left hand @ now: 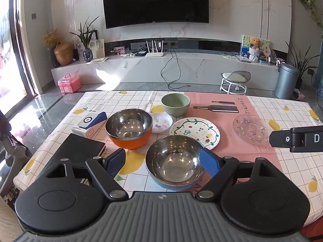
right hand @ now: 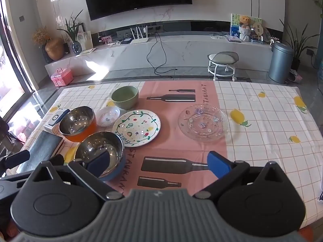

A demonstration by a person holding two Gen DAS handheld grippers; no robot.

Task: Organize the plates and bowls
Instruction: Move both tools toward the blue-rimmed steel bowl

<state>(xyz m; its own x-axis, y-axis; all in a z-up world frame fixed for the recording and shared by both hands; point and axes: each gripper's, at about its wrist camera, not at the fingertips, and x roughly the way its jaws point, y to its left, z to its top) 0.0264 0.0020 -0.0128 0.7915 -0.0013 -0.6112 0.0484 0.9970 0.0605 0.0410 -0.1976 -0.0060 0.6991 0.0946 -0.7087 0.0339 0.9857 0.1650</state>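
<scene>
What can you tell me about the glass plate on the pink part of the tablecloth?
The glass plate is clear, round and shallow, with a ribbed, scalloped rim and small coloured motifs, purple among them, in its surface. It lies flat and right way up, empty, on the pink strip of the tablecloth, apart from the painted plate on its left. Nothing touches it but the cloth.

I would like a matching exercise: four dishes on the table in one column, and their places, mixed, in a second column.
Things:
1. green bowl
2. glass plate
3. blue bowl
4. orange bowl

Places:
A. alone, right of the painted plate
B. farthest from the cameras
C. nearest the left gripper
D. beside the white box

Pairs: 1-B, 2-A, 3-C, 4-D
</scene>
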